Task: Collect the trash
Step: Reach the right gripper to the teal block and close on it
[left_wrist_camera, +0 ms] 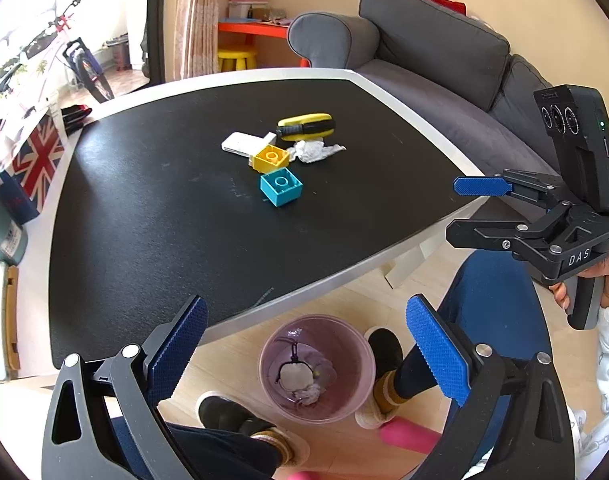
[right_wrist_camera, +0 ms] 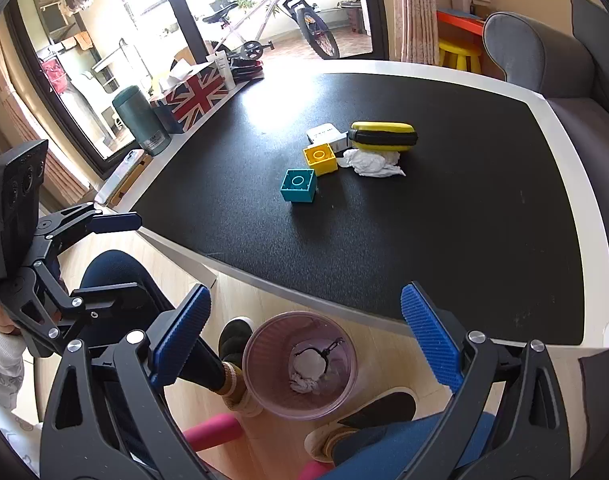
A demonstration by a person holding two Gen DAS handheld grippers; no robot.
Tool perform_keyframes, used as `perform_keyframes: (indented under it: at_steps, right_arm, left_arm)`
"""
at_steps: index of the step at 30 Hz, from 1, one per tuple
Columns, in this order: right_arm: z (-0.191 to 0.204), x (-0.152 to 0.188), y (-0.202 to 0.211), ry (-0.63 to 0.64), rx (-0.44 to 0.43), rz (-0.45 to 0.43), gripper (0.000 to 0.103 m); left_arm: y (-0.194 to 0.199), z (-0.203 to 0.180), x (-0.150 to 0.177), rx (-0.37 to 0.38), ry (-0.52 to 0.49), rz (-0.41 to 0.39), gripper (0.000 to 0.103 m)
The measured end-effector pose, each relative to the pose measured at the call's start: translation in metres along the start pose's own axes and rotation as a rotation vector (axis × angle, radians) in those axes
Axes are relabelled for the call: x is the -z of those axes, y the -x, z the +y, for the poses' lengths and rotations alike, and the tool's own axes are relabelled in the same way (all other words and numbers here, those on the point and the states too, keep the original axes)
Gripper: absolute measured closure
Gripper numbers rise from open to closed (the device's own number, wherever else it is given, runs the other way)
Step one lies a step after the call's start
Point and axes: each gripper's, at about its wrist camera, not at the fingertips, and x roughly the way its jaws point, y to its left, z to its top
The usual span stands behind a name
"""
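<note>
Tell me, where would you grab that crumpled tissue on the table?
Grip the tissue across its bunched middle, coming down from above. It lies loose and low on the table, with the yellow case right behind it and the yellow block close beside it, so a sideways approach would likely bump them. The near side is clear.

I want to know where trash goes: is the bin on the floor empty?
Not empty. The bin holds crumpled tissue and a pale lump.
</note>
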Motion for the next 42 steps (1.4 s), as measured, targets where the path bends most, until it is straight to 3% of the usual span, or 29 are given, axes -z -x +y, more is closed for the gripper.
perform_keyframes:
  at_steps: [10,28,33,36,38,42]
  right_arm:
    - [0.004,-0.038,-0.039,-0.004,0.003,0.028,0.008]
    - [0.014,-0.085,-0.131,0.004,0.042,0.170,0.008]
    - [0.017,-0.090,-0.147,0.009,0.051,0.198,0.028]
    - [0.017,-0.090,-0.152,0.011,0.062,0.206,0.047]
    - [0.016,-0.089,-0.154,0.012,0.072,0.212,0.067]
    - [0.015,-0.089,-0.152,0.014,0.065,0.200,0.068]
  left_arm:
    - [0.008,0.018,-0.011,-0.023,0.026,-0.045,0.007]
    - [0.010,0.040,-0.007,-0.028,0.073,-0.051,0.007]
    - [0.010,0.043,-0.006,-0.028,0.080,-0.048,0.007]
    - [0.009,0.045,-0.005,-0.026,0.082,-0.045,0.008]
    - [0.008,0.045,-0.005,-0.026,0.083,-0.045,0.007]
    - [0.006,0.045,-0.007,-0.021,0.079,-0.045,0.007]
